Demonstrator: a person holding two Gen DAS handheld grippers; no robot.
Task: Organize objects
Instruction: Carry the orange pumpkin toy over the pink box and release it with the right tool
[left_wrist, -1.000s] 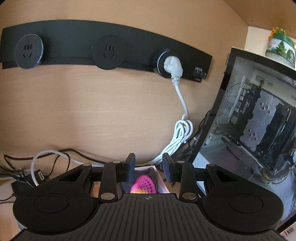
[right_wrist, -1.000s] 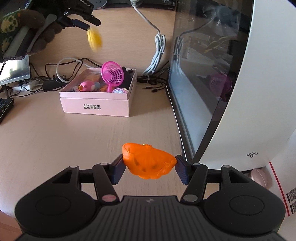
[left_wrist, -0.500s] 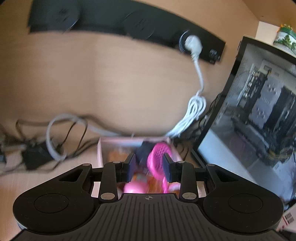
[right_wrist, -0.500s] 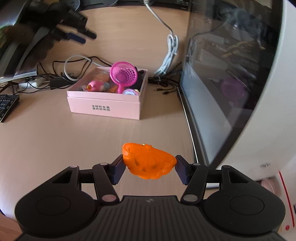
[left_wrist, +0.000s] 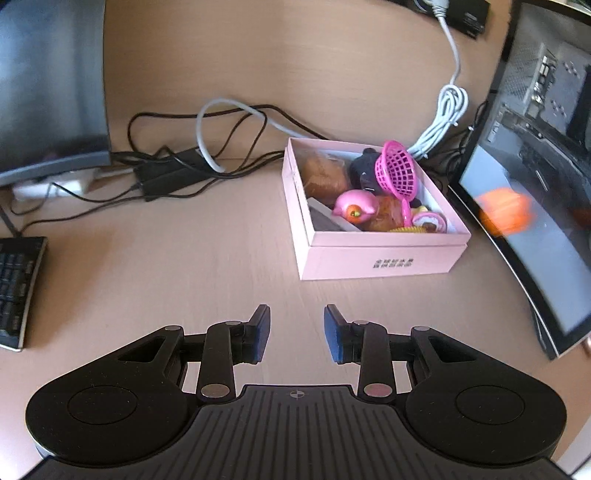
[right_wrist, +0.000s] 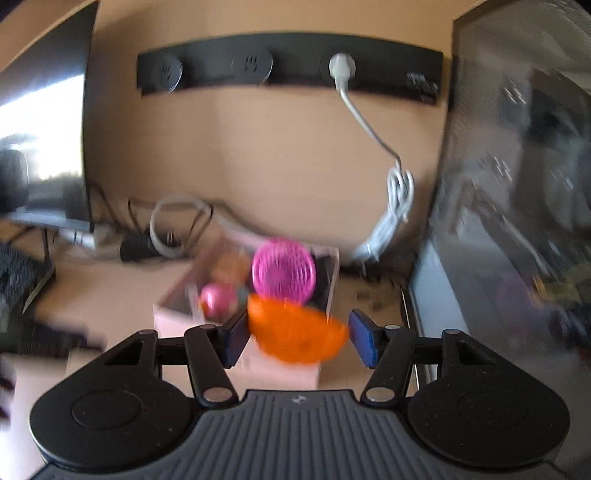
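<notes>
A pink box (left_wrist: 373, 258) sits on the desk and holds several toys, among them a pink mesh scoop (left_wrist: 397, 171) and a pink bird (left_wrist: 354, 210). My left gripper (left_wrist: 297, 330) is open and empty, above bare desk in front of the box. My right gripper (right_wrist: 297, 338) is shut on an orange toy (right_wrist: 295, 336) and holds it close above the near side of the box (right_wrist: 173, 317). The orange toy also shows as a blur in the left wrist view (left_wrist: 504, 214), right of the box.
A computer case with a glass side (left_wrist: 535, 184) stands right of the box. A monitor (left_wrist: 48, 85) and keyboard (left_wrist: 16, 288) are at the left. Cables (left_wrist: 207, 158) lie behind the box. A socket strip (right_wrist: 288, 70) is on the wall.
My left gripper has pulled back and tilted down from above the box to the desk in front of it. My right gripper has carried the orange toy forward to the box.
</notes>
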